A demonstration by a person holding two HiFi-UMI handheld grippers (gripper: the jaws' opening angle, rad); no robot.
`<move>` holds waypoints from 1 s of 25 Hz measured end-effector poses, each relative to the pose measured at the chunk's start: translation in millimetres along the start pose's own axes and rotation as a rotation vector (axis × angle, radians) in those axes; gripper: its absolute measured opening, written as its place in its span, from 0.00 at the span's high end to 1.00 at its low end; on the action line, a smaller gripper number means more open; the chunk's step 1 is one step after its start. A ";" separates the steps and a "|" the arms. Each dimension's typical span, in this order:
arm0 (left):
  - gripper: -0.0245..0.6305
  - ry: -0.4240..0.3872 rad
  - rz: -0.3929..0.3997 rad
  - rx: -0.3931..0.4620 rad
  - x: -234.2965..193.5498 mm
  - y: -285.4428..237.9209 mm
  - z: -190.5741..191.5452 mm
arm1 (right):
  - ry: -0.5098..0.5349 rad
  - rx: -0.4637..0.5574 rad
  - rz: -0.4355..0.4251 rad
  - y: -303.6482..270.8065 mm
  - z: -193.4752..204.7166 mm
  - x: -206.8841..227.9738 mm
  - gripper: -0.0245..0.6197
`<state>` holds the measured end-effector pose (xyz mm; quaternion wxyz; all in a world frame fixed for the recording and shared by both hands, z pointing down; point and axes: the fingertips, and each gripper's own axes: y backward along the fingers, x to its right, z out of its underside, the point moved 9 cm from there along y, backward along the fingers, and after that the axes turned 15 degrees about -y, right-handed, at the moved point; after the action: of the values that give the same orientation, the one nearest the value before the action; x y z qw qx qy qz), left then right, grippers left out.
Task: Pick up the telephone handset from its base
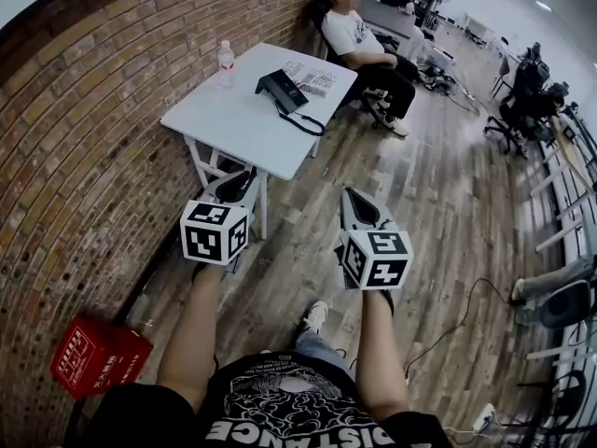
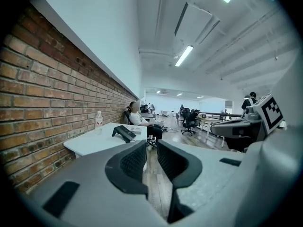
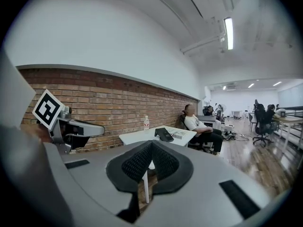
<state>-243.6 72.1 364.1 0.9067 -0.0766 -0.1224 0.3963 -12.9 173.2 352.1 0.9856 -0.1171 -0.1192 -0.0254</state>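
The black telephone (image 1: 283,90), handset resting on its base and cord trailing off the table edge, sits on a white table (image 1: 233,119) by the brick wall. It shows small and far in the left gripper view (image 2: 124,133) and the right gripper view (image 3: 164,134). Both grippers hover over the wood floor, well short of the table. My left gripper (image 1: 242,175) (image 2: 151,144) has a narrow gap between its jaws, with nothing in it. My right gripper (image 1: 351,196) (image 3: 151,144) has its tips together and holds nothing.
A clear water bottle (image 1: 225,62) and printed papers (image 1: 312,78) share the table. A person (image 1: 359,40) sits in a chair at its far end. A red crate (image 1: 93,355) stands by the wall near my feet. Office chairs (image 1: 522,101) and cables lie to the right.
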 end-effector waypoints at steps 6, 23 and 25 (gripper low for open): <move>0.85 0.007 -0.004 -0.010 -2.5 -49.8 -4.9 | -0.010 -0.006 -0.029 -37.2 -8.2 36.0 0.96; 0.73 0.058 -0.065 -0.052 8.2 -223.3 -49.0 | -0.011 -0.046 -0.137 -151.2 -71.8 178.8 0.96; 0.71 0.068 -0.079 -0.061 7.5 -234.4 -49.9 | -0.011 -0.053 -0.159 -161.7 -75.0 188.3 0.96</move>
<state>-60.5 -82.5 372.8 0.9226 -0.1128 -0.1067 0.3532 174.4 -5.8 363.1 0.9764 -0.1332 -0.1326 -0.1061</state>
